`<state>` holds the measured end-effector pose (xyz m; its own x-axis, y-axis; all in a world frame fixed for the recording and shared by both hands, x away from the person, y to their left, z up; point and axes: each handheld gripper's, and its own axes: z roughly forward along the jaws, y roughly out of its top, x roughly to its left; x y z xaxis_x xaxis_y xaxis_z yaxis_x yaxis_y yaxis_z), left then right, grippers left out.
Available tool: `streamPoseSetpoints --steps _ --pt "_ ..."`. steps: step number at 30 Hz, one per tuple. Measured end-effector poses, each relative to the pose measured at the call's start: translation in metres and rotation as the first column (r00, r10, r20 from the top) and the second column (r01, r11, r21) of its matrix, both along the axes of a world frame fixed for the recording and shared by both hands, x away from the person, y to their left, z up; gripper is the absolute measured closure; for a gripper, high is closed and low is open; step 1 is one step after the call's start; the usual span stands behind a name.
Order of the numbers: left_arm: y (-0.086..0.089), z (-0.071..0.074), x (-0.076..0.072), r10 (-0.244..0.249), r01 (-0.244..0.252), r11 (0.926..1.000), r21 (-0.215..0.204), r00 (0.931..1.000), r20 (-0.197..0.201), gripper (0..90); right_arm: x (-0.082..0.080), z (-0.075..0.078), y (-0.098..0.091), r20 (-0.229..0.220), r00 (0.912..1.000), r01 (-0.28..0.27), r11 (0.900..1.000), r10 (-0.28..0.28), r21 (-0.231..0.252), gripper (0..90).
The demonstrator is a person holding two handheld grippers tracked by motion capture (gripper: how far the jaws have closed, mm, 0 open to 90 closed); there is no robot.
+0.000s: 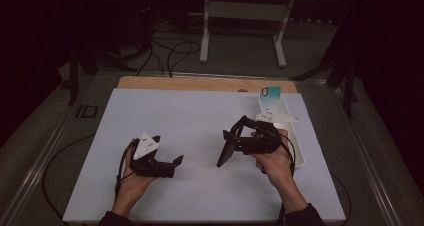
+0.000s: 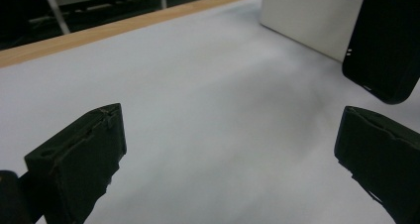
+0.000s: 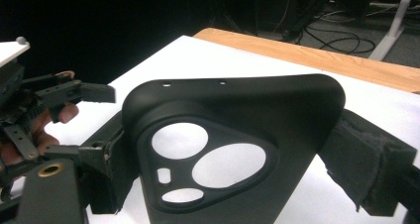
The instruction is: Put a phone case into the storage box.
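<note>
Now, from left to right:
Left gripper (image 1: 167,162): jaws spread wide, nothing between them, held low over the table (image 1: 165,116).
Case (image 1: 226,151): black phone case, clamped edgewise, raised above the table.
Right gripper (image 1: 231,136): jaws closed on the case.
Tray (image 1: 295,131): white, just right of the right gripper.

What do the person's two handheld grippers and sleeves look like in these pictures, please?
Both are black, skeletal two-jaw tools. The left gripper and right gripper each carry a pale grey three-cornered plate with small dark dots on top. A thin black cable trails from the left one across the table edge. The jaw pads are blocky, dark and rough-edged. The sleeves are dark.
</note>
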<state>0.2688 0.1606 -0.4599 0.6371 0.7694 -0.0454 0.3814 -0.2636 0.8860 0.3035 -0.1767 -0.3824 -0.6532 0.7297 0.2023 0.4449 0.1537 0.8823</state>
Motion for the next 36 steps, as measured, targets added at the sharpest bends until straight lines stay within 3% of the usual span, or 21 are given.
streamPoseSetpoints --steps 6,13,24,36 --pt "0.025 -0.010 -0.015 0.062 -0.062 0.9977 -0.027 0.9979 0.017 0.1 0.001 0.001 -0.003 0.000 1.0000 0.003 1.0000 -0.003 0.002 15.3" --pt "0.046 -0.020 -0.027 0.116 -0.115 0.9933 -0.013 0.9926 0.037 0.2 0.004 0.003 -0.006 -0.002 0.9999 0.010 0.9999 -0.010 0.006 15.3" --pt "0.063 -0.030 -0.037 0.107 -0.108 0.9941 0.014 0.9934 0.041 0.2 0.011 0.011 -0.016 0.008 0.9993 0.036 0.9993 -0.036 0.002 15.3" --pt "0.066 -0.038 -0.040 0.102 -0.103 0.9935 0.048 0.9945 0.022 0.2 0.023 0.019 -0.026 0.014 0.9983 0.057 0.9984 -0.057 -0.002 15.2"
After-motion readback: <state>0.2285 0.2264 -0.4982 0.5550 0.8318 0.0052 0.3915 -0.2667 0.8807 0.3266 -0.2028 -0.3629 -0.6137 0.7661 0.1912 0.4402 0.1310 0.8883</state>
